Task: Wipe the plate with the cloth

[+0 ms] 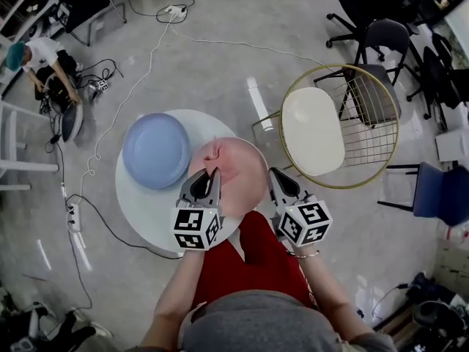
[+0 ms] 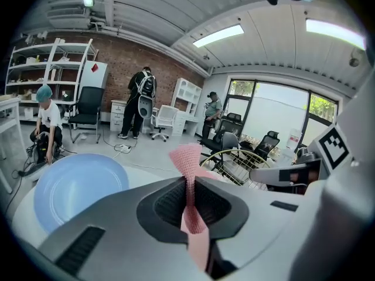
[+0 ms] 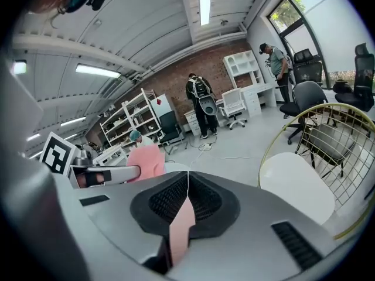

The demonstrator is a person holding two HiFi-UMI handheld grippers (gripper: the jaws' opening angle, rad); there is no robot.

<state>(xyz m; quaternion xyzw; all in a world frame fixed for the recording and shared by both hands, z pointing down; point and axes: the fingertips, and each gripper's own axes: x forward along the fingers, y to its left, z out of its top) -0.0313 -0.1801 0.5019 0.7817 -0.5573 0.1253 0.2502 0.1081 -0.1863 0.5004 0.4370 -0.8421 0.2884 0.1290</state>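
Observation:
A pale blue plate [image 1: 156, 150] lies on the left part of a round white table [image 1: 146, 213]; it also shows low on the left in the left gripper view [image 2: 76, 183]. A pink cloth [image 1: 233, 173] hangs stretched between both grippers above the table's right side, just right of the plate. My left gripper [image 1: 213, 173] is shut on one edge of the cloth [image 2: 188, 163], which sticks up between its jaws. My right gripper [image 1: 272, 173] is shut on the other edge, a pink strip pinched in its jaws [image 3: 181, 224]. Neither gripper touches the plate.
A gold wire chair with a white seat [image 1: 313, 130] stands right of the table. A blue chair [image 1: 440, 193] and black office chairs [image 1: 381, 39] lie further right. Cables [image 1: 95, 174] run over the floor at left, where a person [image 1: 40, 61] crouches.

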